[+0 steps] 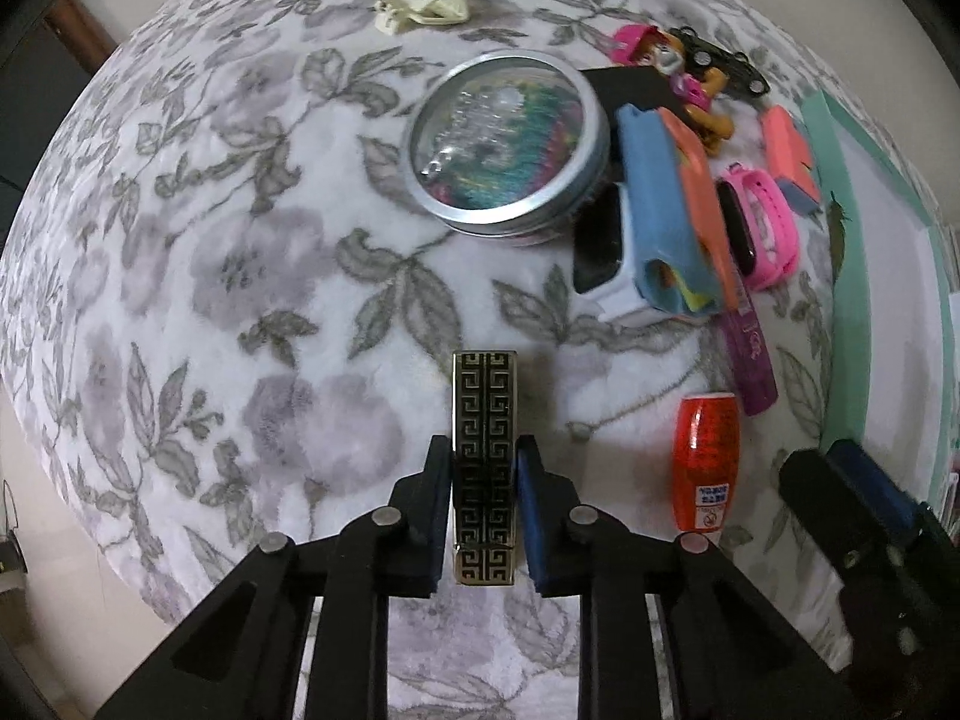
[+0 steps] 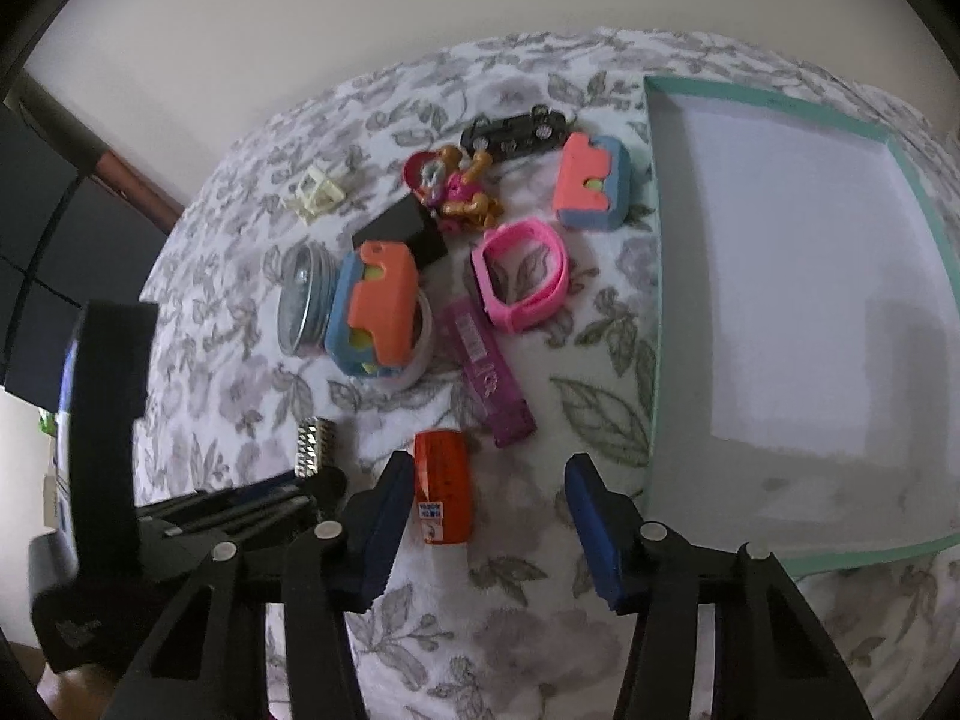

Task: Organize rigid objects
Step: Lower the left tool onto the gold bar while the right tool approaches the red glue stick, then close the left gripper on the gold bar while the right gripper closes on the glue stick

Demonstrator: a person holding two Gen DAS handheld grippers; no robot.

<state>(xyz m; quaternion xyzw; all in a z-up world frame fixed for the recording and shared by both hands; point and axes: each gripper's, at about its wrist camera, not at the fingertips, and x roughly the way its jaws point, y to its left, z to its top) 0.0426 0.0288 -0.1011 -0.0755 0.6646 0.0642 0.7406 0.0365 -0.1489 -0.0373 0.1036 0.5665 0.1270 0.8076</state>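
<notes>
The left tool (image 1: pixel 485 480) is squeezed onto the black and gold lighter (image 1: pixel 485 456), w/ a pad pressing each long side, prob. so it can't slip while it gets carried. The lighter sticks out in front of the tool, over the flowery blanket (image 1: pixel 240 276). The right tool (image 2: pixel 489 510) is wide open & holds nothing. The orange lighter (image 2: pixel 441 489) lies flat on the blanket between its two pads, right next to the left pad, w/ a big gap to the right pad. It looks like the next pick. The teal box (image 2: pixel 651 276) sits to the right w/ nothing in it, likely where stuff goes. The pile w/ the pink watch (image 2: pixel 519 276), purple lighter (image 2: pixel 489 378) & round tin (image 1: pixel 510 138) waits farther out.
</notes>
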